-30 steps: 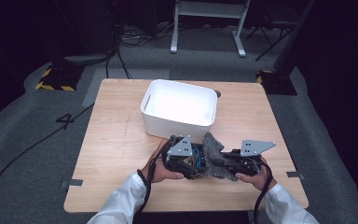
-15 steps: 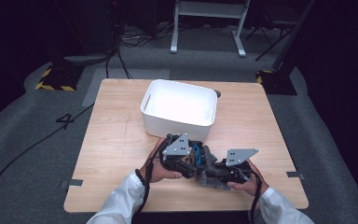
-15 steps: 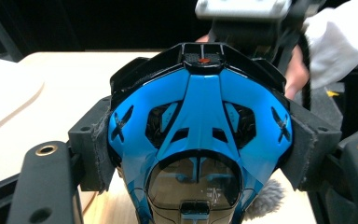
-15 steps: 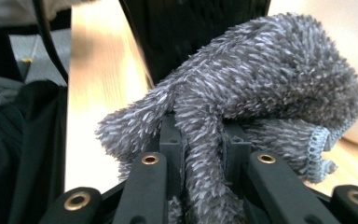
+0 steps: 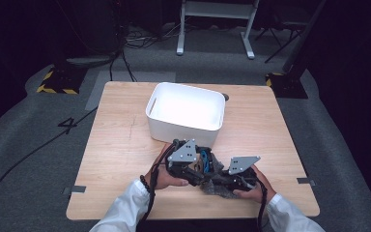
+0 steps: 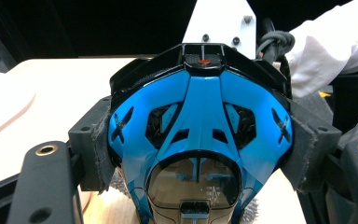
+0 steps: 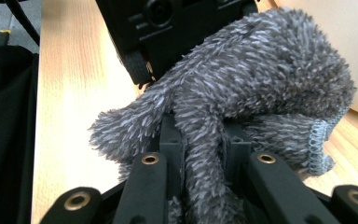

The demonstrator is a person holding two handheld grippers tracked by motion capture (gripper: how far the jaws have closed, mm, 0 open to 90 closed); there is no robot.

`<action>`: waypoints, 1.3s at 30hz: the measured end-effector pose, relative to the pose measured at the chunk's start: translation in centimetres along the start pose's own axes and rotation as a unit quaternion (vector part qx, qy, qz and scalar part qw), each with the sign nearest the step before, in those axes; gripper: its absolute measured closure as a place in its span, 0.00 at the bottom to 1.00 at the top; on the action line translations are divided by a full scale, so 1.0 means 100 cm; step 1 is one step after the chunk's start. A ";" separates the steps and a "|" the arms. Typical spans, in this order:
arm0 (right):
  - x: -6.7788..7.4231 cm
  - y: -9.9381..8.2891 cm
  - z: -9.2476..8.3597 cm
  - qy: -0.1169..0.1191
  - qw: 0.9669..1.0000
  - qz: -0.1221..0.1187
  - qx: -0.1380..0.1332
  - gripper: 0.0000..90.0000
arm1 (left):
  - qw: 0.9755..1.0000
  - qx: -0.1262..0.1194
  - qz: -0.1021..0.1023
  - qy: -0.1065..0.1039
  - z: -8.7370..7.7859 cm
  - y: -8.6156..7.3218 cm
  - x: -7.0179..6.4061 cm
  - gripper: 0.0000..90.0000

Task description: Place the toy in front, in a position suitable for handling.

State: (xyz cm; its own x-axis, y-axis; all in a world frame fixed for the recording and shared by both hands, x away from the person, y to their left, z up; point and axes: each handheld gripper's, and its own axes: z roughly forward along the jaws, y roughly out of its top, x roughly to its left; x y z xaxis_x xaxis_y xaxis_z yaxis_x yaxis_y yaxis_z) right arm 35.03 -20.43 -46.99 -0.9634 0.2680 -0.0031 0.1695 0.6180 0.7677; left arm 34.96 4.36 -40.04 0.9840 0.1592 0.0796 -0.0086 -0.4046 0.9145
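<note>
Clamping a blue-and-black helmet (image 6: 200,140) between closed jaws, the left gripper (image 5: 186,164) faces the right gripper (image 5: 239,176), shut on a grey fluffy cloth (image 7: 242,93), above the table (image 5: 121,145).

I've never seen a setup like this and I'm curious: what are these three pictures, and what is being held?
A person at a wooden table holds a tool in each hand. The high view looks down from above; the other two pictures come from cameras riding on the tools. The left hand-held gripper is shut on a blue and black moulded plastic object with a smoky clear window. The right hand-held gripper is shut on a fluffy grey microfibre cloth, pressed against the blue object. A white rectangular plastic bin stands behind them.
</note>
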 end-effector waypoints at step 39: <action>0.004 0.026 -0.056 0.021 0.989 -0.013 -0.143 0.85 | 0.999 0.011 -0.002 -0.042 0.013 -0.003 -0.002 0.28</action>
State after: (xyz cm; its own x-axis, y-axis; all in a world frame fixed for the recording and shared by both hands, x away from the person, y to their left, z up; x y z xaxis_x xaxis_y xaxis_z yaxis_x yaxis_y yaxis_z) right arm 33.94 -22.84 -41.42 -0.9756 0.2195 -0.0029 0.0846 0.3880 0.9178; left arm 35.02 3.30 -40.88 0.9955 0.0853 0.0407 -0.0008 -0.4235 0.9059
